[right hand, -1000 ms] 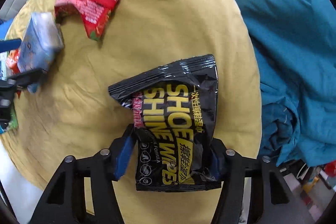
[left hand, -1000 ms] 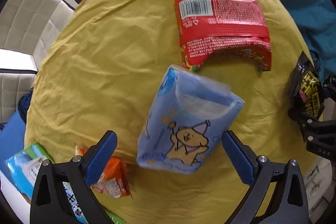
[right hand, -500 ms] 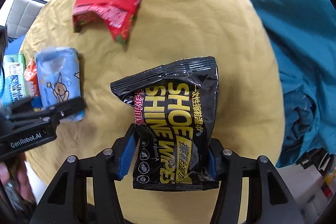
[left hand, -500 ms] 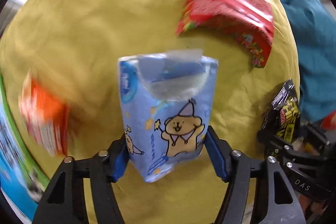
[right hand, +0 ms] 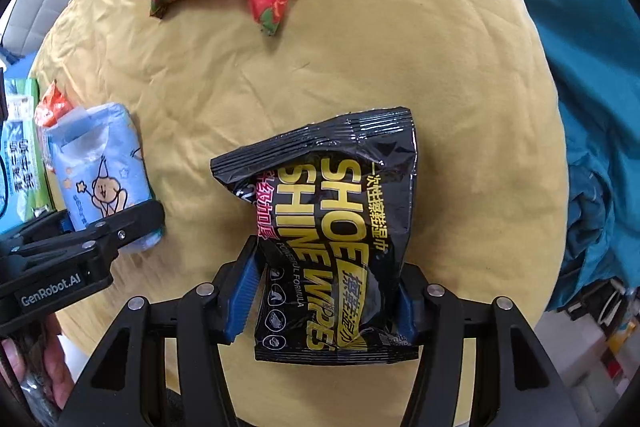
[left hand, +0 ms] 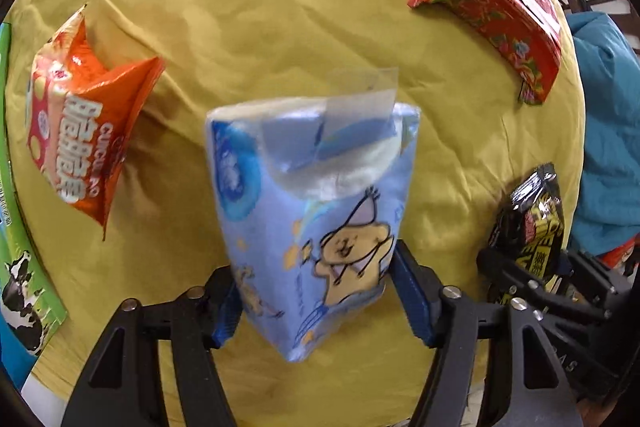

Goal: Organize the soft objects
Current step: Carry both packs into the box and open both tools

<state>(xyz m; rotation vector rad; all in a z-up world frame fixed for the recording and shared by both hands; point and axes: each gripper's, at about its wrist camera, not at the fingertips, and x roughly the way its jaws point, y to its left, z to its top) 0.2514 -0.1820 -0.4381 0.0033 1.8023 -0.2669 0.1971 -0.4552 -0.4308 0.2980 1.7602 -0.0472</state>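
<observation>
My left gripper (left hand: 314,301) is matt black plastic with ribbed blue pads and bright metal screws, and it presses into a soft, thin plastic-film tissue pack (left hand: 316,223) with a clear peel flap. The shoe shine wipes packet (right hand: 340,247) in my right gripper (right hand: 324,301) is glossy, crinkled black foil. Under both lies a matt, wrinkled yellow cloth (left hand: 260,7) over the bench, carrying a shiny orange snack bag (left hand: 80,131) and a glossy red packet (left hand: 492,3).

Left gripper (left hand: 314,301): black angular frame, blue ribbed pads on the jaws, silver round screw heads along each arm. Right gripper (right hand: 322,291): same build. White "GenRobot.AI" lettering on the left unit's side; bare-skinned hand (right hand: 54,373) visible beneath it.
</observation>
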